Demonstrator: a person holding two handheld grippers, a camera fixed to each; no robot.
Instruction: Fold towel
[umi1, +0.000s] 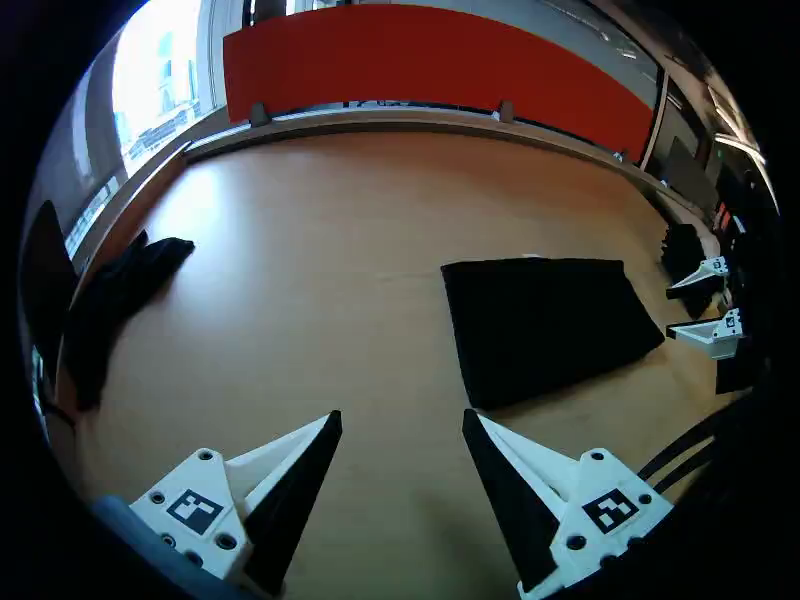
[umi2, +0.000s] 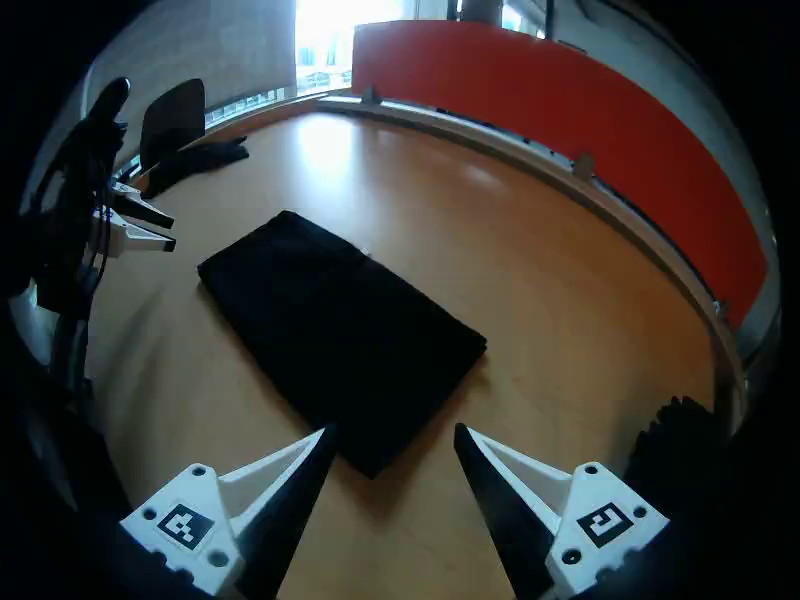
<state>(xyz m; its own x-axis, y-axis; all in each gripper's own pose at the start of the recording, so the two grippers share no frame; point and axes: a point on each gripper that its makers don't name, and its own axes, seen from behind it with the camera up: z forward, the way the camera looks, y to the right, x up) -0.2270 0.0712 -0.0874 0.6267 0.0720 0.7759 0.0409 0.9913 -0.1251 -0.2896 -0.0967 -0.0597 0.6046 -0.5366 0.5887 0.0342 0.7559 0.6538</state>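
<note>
Here the folded black towel (umi2: 340, 335) lies flat on the wooden table (umi1: 300, 250), just ahead of the right gripper (umi2: 392, 430) and ahead-right of the left gripper (umi1: 400, 420), both spread wide, holding nothing.

Right gripper (umi1: 667, 311) body lost in shadow; dark cloth (umi2: 690, 440) cut off.

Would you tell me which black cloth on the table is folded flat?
The towel in the middle, a neat rectangle; the window-side cloth and the near-edge cloth lie crumpled.
</note>
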